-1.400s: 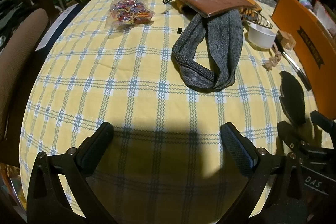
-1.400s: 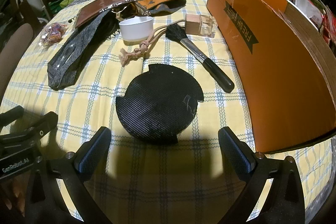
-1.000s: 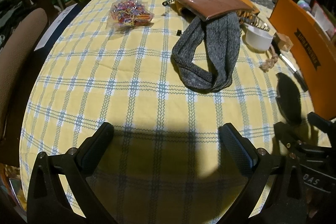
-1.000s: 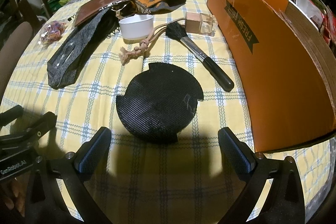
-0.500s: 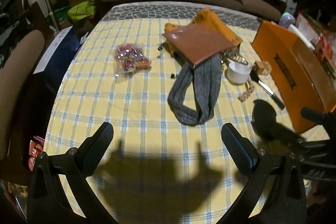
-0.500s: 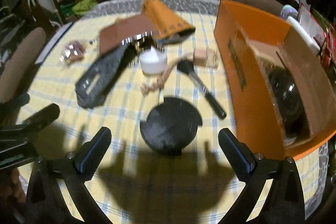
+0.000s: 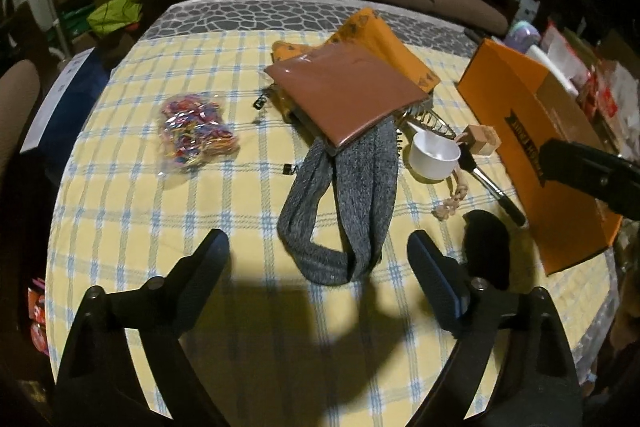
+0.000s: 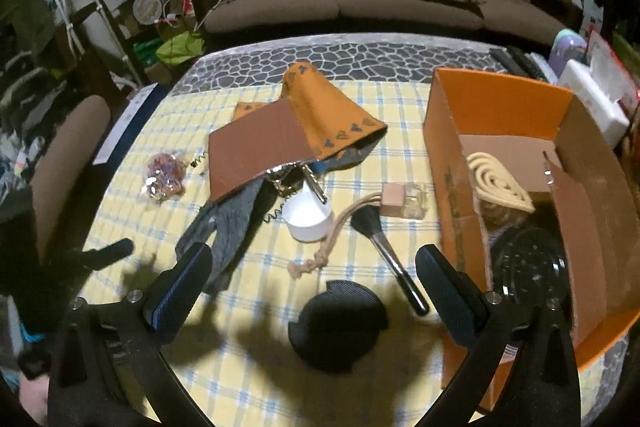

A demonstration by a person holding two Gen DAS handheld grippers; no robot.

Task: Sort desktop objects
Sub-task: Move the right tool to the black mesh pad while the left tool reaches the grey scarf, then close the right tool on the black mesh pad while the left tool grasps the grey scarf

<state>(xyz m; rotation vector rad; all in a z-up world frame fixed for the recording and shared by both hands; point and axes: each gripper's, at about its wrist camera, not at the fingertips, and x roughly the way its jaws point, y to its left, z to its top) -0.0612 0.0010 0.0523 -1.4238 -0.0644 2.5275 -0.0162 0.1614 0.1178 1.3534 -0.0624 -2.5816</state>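
The table [image 7: 132, 211], under a yellow checked cloth, spreads out ahead of and below both tools. The orange cardboard box [image 8: 452, 155] stands to the right of the right tool [image 8: 314, 283], its open top showing a coiled cream piece and a dark round thing inside. The brown flat pouch [image 7: 344, 91] lies well ahead of the left tool [image 7: 318, 263], on top of an orange cloth [image 7: 384, 39]. The grey knitted band [image 7: 340, 199] runs from under the pouch toward the left tool, and its near loop lies just ahead of the gap between the fingers. The black round mat [image 8: 338, 323] lies between the right tool's fingers in the view, down on the table and untouched. The bag of coloured rubber bands [image 7: 196, 135] sits ahead and to the left of the left tool. The white cup [image 8: 308, 219], the makeup brush [image 8: 394, 259], the small wooden-capped bottle [image 8: 404, 201] and a knotted cord [image 8: 316, 259] lie ahead of the right tool. The left tool's jaws are closing with nothing between them; the right tool's jaws stand wide apart and empty.
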